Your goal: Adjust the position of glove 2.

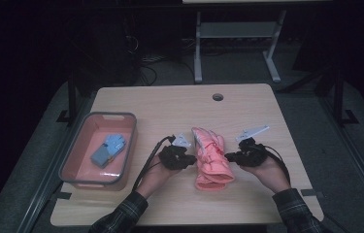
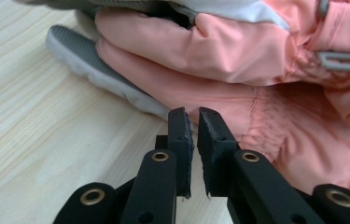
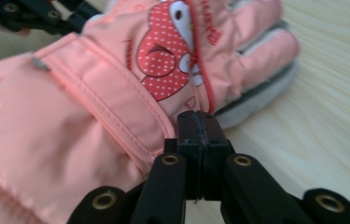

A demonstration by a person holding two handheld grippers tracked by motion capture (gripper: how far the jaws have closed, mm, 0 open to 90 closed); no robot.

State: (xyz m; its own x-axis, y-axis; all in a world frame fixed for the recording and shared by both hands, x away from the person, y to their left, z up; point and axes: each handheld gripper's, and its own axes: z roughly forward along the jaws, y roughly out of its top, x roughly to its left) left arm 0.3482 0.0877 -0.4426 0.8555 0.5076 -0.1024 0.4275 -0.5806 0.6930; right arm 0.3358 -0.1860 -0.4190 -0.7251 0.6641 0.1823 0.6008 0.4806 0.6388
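On the padded salmon-pink fabric winter glove (image 3: 116,93), a line of small red lettering is being shown in the right gripper view along the red piping beside the dotted red cartoon patch (image 3: 165,60), but it is being blurred too much to be read. More faint red script is being seen left of the patch, equally illegible. No other text is being made out.

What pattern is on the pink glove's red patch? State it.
White polka dots on red, on the pink glove; clearest in the right gripper view.
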